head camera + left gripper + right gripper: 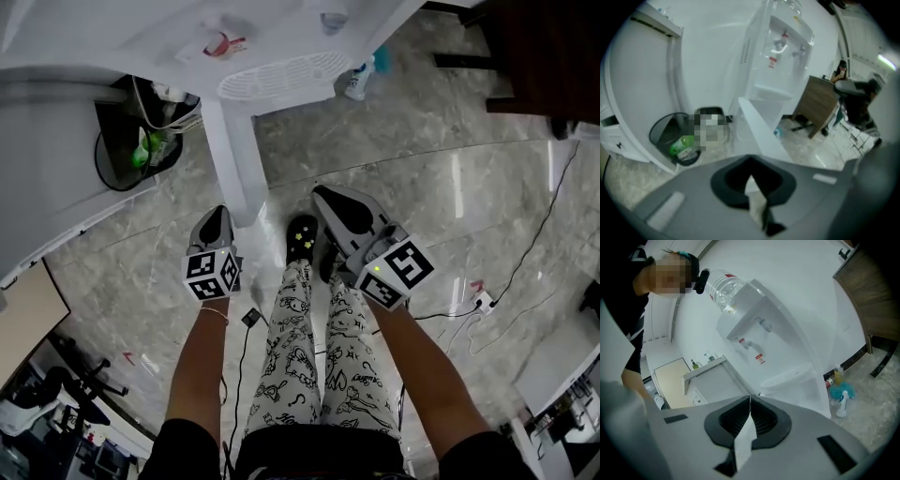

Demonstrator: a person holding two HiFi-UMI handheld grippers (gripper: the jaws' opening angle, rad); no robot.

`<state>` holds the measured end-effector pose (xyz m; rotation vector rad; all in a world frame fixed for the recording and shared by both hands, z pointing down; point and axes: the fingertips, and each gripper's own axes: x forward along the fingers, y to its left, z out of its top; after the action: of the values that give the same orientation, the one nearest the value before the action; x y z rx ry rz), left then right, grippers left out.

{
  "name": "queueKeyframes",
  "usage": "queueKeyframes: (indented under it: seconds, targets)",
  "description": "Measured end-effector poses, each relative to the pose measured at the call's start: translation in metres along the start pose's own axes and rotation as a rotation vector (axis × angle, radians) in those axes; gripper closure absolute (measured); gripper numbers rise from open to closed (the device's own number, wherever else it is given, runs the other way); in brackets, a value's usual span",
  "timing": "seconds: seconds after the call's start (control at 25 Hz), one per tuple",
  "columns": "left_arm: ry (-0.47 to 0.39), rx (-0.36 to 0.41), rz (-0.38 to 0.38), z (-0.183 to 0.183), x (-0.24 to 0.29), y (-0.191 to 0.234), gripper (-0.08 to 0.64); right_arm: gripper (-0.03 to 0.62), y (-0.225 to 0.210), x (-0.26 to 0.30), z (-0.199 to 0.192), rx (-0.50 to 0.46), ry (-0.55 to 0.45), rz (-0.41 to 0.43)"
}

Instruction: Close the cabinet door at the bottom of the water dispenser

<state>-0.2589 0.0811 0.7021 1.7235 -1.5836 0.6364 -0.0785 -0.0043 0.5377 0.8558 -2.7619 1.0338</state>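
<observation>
Marble floor (422, 169), bin (105, 173) holding green bottle (141, 150) (beside water dispenser (281, 80)), cabinet door (236, 159) open, left gripper (220, 212) and right gripper (324, 193) jaws together

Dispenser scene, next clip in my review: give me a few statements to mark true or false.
1. The dispenser's bottom door stands open. True.
2. The left gripper clamps the door. False: its jaws are together on nothing.
3. A bin holding a green bottle stands beside the dispenser. True.
4. The right gripper's jaws are wide apart. False: they are together.
5. The dispenser carries no water bottle. False: a clear bottle sits on top.
</observation>
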Motion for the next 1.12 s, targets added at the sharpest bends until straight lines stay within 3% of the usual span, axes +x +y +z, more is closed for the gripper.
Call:
queueKeyframes:
  seconds: [0.36, 0.52, 0.76, 1.0, 1.12]
  targets:
    - [0.003, 0.066, -0.212, 0.019, 0.036, -0.097, 0.566, 0.575, -0.035, -0.014, 0.021, 0.025, -0.075, -0.052]
    - [-0.024, 0.092, -0.262, 0.045, 0.061, -0.142, 0.566, 0.575, -0.052, -0.022, 0.036, 0.037, -0.12, -0.07]
    - [-0.061, 0.092, -0.297, 0.087, 0.1, -0.186, 0.565, 0.575, -0.07, -0.04, 0.056, 0.062, -0.185, -0.093]
    - [-0.097, 0.133, -0.285, 0.123, 0.135, -0.2, 0.565, 0.575, -0.085, -0.051, 0.075, 0.081, -0.243, -0.102]
    - [-0.109, 0.116, -0.275, 0.137, 0.148, -0.204, 0.565, 0.575, -0.095, -0.057, 0.078, 0.087, -0.241, -0.11]
